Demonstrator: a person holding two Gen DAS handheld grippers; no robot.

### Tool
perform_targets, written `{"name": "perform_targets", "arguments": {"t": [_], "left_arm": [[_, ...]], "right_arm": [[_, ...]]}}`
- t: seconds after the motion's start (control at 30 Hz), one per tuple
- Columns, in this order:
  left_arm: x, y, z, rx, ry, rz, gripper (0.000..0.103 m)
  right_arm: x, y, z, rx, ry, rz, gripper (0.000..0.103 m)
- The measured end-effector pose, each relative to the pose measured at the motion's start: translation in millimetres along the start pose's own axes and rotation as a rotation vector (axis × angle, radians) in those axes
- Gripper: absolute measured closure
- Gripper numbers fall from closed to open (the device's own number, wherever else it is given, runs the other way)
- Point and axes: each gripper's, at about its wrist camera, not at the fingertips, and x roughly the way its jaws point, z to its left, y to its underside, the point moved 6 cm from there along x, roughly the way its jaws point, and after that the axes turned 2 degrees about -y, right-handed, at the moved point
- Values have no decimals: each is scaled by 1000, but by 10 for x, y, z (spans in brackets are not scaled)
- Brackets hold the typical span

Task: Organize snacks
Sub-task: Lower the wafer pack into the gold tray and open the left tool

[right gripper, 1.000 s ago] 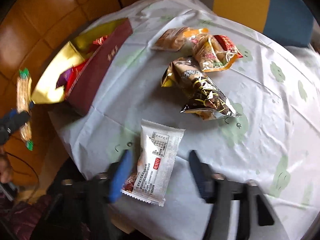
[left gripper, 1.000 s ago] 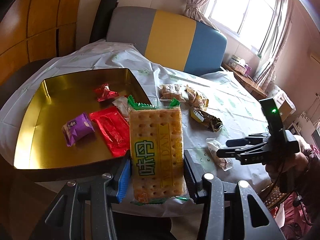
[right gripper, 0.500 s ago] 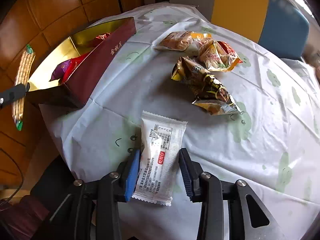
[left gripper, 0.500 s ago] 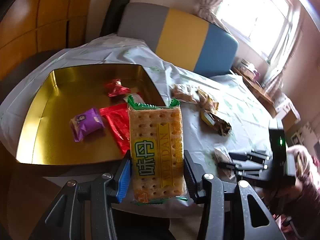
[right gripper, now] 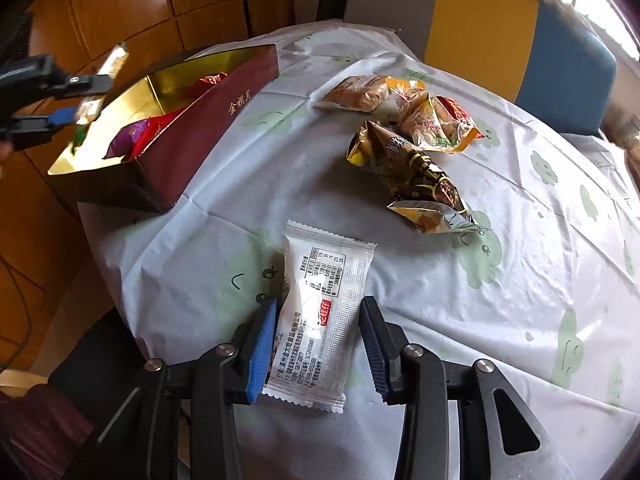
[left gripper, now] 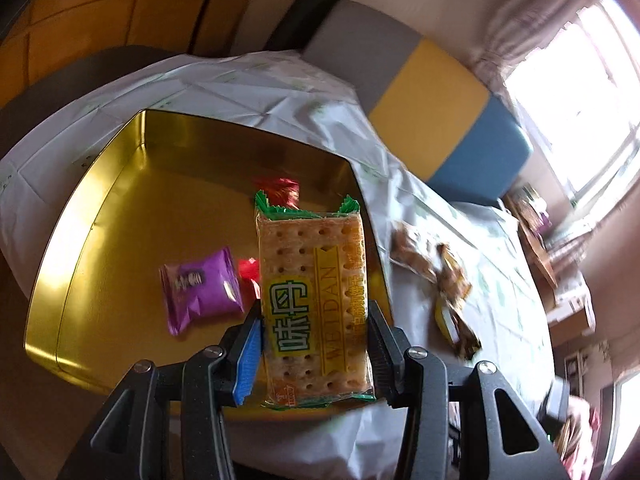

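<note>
My left gripper (left gripper: 315, 312) is shut on a long cracker pack (left gripper: 312, 264) with green ends, held above the right part of the gold-lined box (left gripper: 120, 184). A purple packet (left gripper: 200, 292) and red wrappers (left gripper: 280, 190) lie inside the box. In the right wrist view the white snack packet (right gripper: 324, 292) lies on the tablecloth near the front edge. My right gripper (right gripper: 318, 308) is shut on its lower half, one pad on each long side. The left gripper (right gripper: 80, 96) shows blurred over the box's maroon wall (right gripper: 208, 128).
Loose snacks lie mid-table: a dark gold bag (right gripper: 416, 176), an orange bag (right gripper: 436, 124) and a brown pack (right gripper: 356, 94). A grey, yellow and blue chair (right gripper: 480, 16) stands behind the table. The round table's edge (right gripper: 120, 280) drops off beside the box.
The right gripper's jaws closed from wide apart onto the white packet. The left gripper carried the cracker pack sideways to over the box and rolled a little.
</note>
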Motion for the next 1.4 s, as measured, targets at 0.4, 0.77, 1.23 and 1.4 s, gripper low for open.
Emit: {"name": "perform_targets", "arguments": {"t": [0.4, 0.77, 1.23, 1.4], "left_arm": [[641, -681, 326, -119, -116, 27, 55], [623, -578, 315, -42, -163, 30, 42], [-45, -12, -22, 155, -317, -123, 42], [-183, 114, -109, 188, -337, -150, 42]], "right_arm": [[-31, 14, 12, 11, -20, -5, 61], [-32, 11, 38, 12, -10, -7, 61], [-61, 41, 56, 22, 20, -46, 61], [-67, 48, 70, 25, 39, -58, 61]]}}
